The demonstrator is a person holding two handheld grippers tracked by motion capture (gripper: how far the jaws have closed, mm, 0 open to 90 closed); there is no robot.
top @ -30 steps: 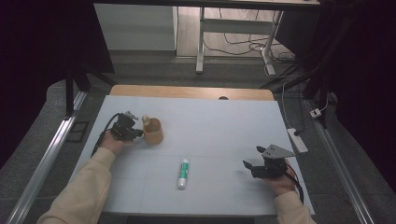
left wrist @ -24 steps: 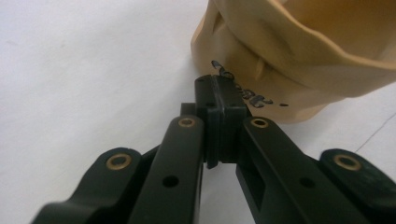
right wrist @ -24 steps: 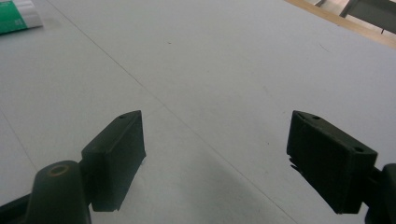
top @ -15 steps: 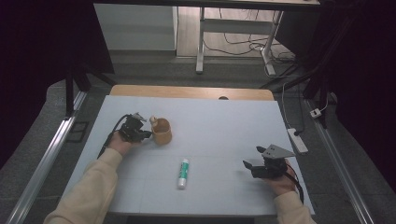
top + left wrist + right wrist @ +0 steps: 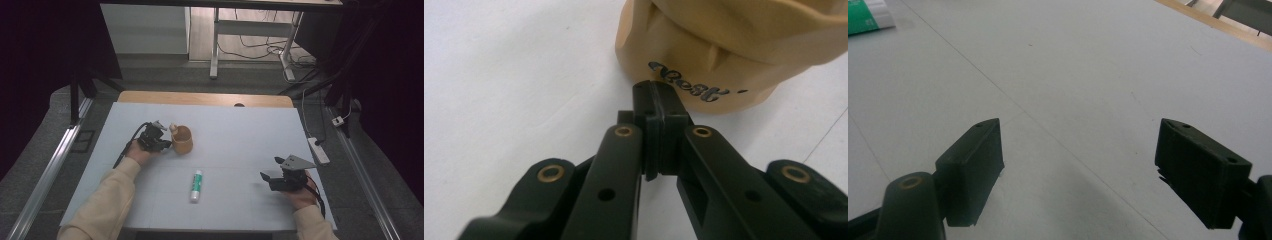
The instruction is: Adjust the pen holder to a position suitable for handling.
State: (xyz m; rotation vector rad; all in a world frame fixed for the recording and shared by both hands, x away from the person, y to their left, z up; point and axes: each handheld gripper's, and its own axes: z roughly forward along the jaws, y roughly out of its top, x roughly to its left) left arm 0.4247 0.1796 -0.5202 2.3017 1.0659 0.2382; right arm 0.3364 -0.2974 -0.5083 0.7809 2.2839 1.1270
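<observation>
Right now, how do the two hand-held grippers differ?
The left hand-held gripper has its jaws shut with nothing between them, tips against the tan cup. The right hand-held gripper has its jaws wide open over bare table, touching nothing. Both are black.

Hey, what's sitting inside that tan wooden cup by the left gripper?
A pale, rounded piece pokes up at the rim of the tan wooden cup, on the shut left gripper's side. The cup's wall hides the rest of its inside.

On the surface (image 5: 240, 130), the cup (image 5: 182, 139) stands just right of the left tongs (image 5: 161, 142); the tube (image 5: 196, 185) lies nearer the person, between both tongs, the right tongs (image 5: 268, 178) well apart.
</observation>
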